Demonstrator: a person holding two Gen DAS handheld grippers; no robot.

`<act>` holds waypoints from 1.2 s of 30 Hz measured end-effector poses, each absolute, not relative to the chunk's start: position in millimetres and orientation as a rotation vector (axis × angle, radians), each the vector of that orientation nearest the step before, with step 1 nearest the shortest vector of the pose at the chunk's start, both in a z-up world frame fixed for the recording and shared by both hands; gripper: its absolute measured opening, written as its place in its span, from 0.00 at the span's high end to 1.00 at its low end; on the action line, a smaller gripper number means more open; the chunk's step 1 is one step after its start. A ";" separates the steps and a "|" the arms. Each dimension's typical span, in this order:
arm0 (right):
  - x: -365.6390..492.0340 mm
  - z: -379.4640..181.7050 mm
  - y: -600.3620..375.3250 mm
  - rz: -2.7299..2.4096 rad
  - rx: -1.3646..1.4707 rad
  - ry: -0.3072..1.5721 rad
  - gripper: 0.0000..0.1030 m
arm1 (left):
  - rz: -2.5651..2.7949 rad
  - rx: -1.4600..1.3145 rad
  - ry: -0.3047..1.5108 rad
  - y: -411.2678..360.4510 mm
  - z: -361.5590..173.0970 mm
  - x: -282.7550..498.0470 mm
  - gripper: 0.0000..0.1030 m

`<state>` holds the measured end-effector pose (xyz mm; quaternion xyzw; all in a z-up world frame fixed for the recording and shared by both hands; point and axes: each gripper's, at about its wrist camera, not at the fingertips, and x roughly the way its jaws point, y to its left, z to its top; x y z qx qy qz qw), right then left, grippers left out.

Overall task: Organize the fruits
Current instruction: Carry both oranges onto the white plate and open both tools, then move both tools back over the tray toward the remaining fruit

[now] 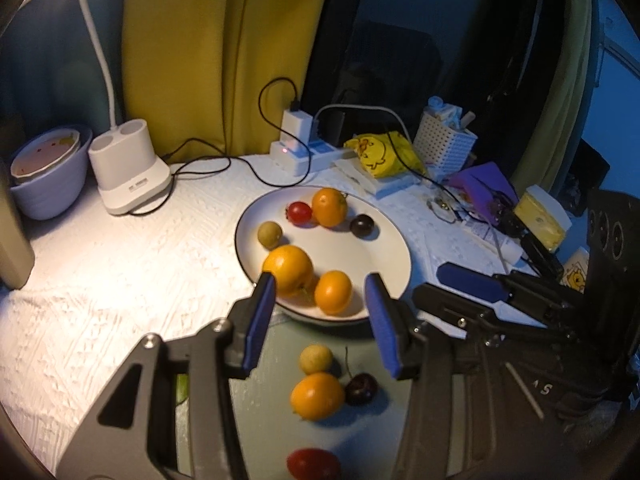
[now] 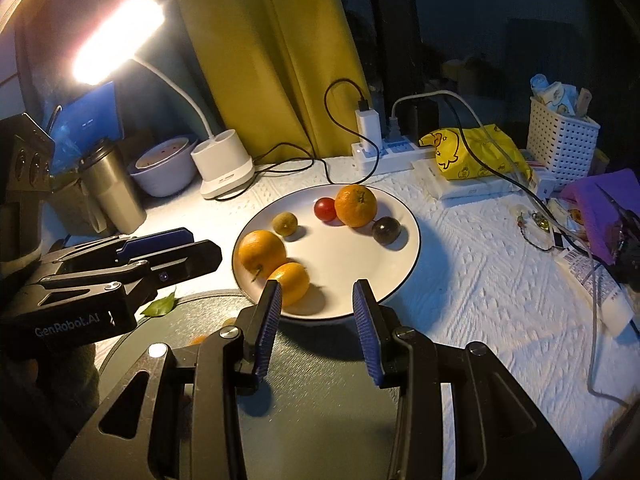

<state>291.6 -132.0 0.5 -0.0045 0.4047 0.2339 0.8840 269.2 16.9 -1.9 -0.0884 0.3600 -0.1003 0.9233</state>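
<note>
Nearest the left wrist camera, a red tomato (image 1: 313, 465), partly cut off by the frame edge, lies on the dark tray (image 1: 280, 344) with an orange (image 1: 317, 396), a cherry (image 1: 361, 389) and a pale fruit (image 1: 316, 359). The left gripper (image 1: 322, 298) hangs open and empty above them; the right gripper (image 2: 317, 300) is open too. Other fruits sit on the white plate (image 2: 400, 264). A round fruit could roll away if pinched off-centre. In the right view the tray's fruits are mostly hidden.
</note>
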 end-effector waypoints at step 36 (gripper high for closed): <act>224.4 15.3 -111.2 0.497 -0.068 0.824 0.62 | -0.196 -0.211 0.718 37.9 -12.5 195.0 0.54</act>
